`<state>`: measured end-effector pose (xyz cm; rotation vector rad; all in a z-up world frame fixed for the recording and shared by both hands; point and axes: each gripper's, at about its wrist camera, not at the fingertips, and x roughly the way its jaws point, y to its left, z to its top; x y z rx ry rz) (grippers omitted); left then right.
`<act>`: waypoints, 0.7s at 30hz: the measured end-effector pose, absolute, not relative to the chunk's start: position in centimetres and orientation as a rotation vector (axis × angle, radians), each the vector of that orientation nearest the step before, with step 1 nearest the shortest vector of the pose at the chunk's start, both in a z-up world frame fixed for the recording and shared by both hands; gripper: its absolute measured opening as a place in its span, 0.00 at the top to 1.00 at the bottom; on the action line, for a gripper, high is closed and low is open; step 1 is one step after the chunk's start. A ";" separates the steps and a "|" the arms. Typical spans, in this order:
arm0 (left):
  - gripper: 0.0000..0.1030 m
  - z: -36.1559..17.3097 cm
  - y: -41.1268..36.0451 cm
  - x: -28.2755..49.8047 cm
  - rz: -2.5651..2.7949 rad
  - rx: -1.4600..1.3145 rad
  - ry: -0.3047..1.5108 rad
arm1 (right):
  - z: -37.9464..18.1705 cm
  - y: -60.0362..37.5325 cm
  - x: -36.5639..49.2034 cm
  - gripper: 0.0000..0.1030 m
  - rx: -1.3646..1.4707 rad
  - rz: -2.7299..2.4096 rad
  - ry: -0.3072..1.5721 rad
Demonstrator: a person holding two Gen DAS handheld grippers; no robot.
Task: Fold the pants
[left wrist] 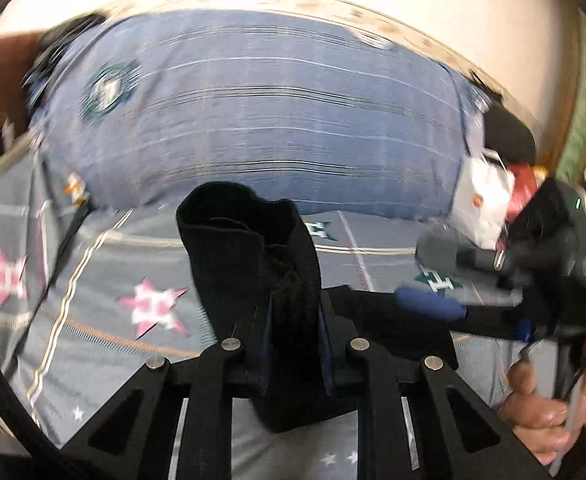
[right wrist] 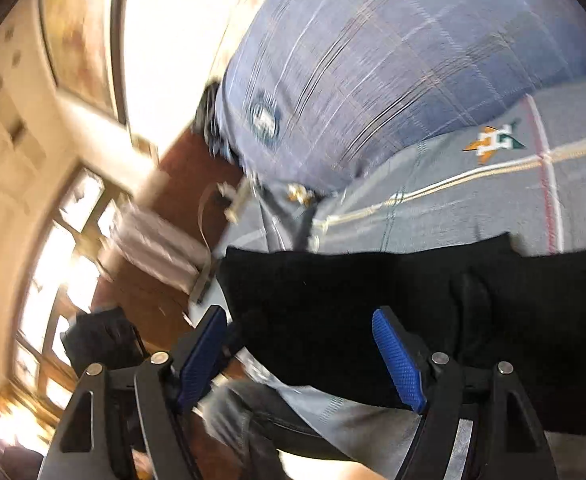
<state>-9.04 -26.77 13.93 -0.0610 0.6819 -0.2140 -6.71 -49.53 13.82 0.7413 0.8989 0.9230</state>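
No word or number can be read anywhere, as both views are blurred. The grey bedsheet (left wrist: 105,280) bears star emblems enclosing a block shape like a letter H, the clearest in green (left wrist: 439,280). The round badge (left wrist: 109,88) on the blue plaid pillow (left wrist: 273,112) is illegible

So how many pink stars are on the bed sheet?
2 in the left wrist view: one pink star near the left edge, another just left of the black pants. More may be hidden under the pants or pillow.
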 end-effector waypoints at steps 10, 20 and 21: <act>0.80 11.8 -38.6 -10.2 -0.385 0.242 0.650 | 12.8 -56.4 -5.8 0.40 0.779 0.822 0.890; 0.60 6.7 -41.7 -6.1 -0.586 0.149 0.860 | 7.5 -60.4 -3.4 0.81 0.749 0.423 1.080; 0.60 6.3 -41.6 -5.8 -0.586 0.137 0.900 | 6.6 -60.7 -3.0 0.81 0.765 0.378 1.113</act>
